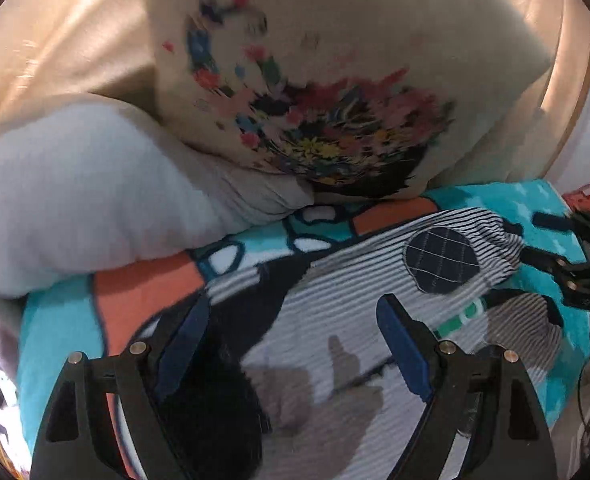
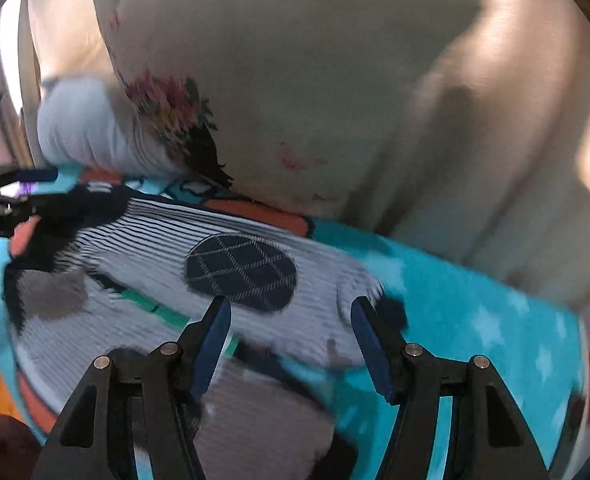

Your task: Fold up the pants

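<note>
Behind the work area, a cream floral cushion [image 1: 315, 92] leans against a beige upholstered backrest [image 1: 75, 32], with a pale grey pillow [image 1: 75, 192] lying just beside the cushion. Both rest on a turquoise blanket [image 1: 51, 320] printed with orange and white shapes.

Left claw [image 1: 295, 332]: jaws spread wide, nothing between the blue pads [image 1: 405, 344]. The striped pants [image 1: 335, 300] lie flat on the blanket directly under and ahead of this claw. A dark oval checked patch [image 1: 441, 260] on the pants sits ahead and to the right of the claw's right finger. A green-and-white band [image 1: 461, 316] crosses the fabric near that finger.

Right claw [image 2: 291, 328]: jaws spread wide, gripping nothing. The pants [image 2: 135, 320] extend below and to the left of it; the oval patch [image 2: 241, 270] lies just ahead of the left finger. The right finger stands near the edge of the pants, where the turquoise blanket [image 2: 475, 320] begins.

Each claw appears at the margin of the other's view: the right claw [image 1: 555, 248] at the right edge of the left wrist view, the left claw [image 2: 27, 188] at the left edge of the right wrist view. No containers are visible. Both views are motion-blurred.
</note>
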`<state>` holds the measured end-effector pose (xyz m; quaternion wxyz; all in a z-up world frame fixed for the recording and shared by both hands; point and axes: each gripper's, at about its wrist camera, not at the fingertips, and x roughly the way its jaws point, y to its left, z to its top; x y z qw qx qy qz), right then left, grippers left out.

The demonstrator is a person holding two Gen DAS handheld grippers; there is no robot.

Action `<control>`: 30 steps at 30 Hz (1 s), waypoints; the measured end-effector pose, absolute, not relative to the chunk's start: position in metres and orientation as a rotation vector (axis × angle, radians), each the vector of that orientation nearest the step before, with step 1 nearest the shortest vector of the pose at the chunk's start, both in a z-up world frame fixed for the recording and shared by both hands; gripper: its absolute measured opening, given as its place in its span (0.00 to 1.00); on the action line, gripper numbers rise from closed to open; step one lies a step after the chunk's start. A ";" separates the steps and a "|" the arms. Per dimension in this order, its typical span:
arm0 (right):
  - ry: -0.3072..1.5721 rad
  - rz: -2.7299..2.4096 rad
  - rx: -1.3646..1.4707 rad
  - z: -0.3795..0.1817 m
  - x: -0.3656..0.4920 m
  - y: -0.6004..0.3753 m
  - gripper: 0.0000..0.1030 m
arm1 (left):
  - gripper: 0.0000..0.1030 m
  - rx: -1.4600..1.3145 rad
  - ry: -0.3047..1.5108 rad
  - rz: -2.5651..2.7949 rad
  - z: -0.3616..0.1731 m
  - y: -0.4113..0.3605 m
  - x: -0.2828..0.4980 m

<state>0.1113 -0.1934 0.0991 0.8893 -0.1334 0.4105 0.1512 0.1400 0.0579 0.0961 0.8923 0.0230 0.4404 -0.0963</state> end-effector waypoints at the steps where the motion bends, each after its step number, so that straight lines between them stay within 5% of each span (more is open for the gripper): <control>1: 0.868 0.328 -0.315 0.094 0.128 -0.186 0.64 | 0.83 0.055 0.924 -0.207 0.092 0.059 0.148; 15: 1.017 0.558 -0.514 0.040 0.227 -0.146 0.64 | 0.82 0.266 1.039 -0.376 0.040 0.044 0.209; 16: 1.020 0.571 -0.504 0.037 0.230 -0.147 0.64 | 0.75 0.283 1.058 -0.370 0.034 0.042 0.213; 17: 1.020 0.579 -0.499 0.035 0.232 -0.146 0.64 | 0.53 0.291 1.086 -0.378 0.029 0.040 0.215; 18: 1.025 0.581 -0.489 0.033 0.232 -0.147 0.62 | 0.44 0.277 1.114 -0.400 0.026 0.040 0.217; 21: 1.091 0.635 -0.367 0.037 0.236 -0.154 0.17 | 0.10 0.260 1.103 -0.400 0.033 0.039 0.213; 23: 1.100 0.614 -0.338 0.042 0.234 -0.159 0.08 | 0.07 0.260 1.093 -0.379 0.038 0.038 0.208; 30: 1.004 0.553 -0.329 0.083 0.186 -0.171 0.06 | 0.06 0.247 0.972 -0.292 0.081 0.036 0.145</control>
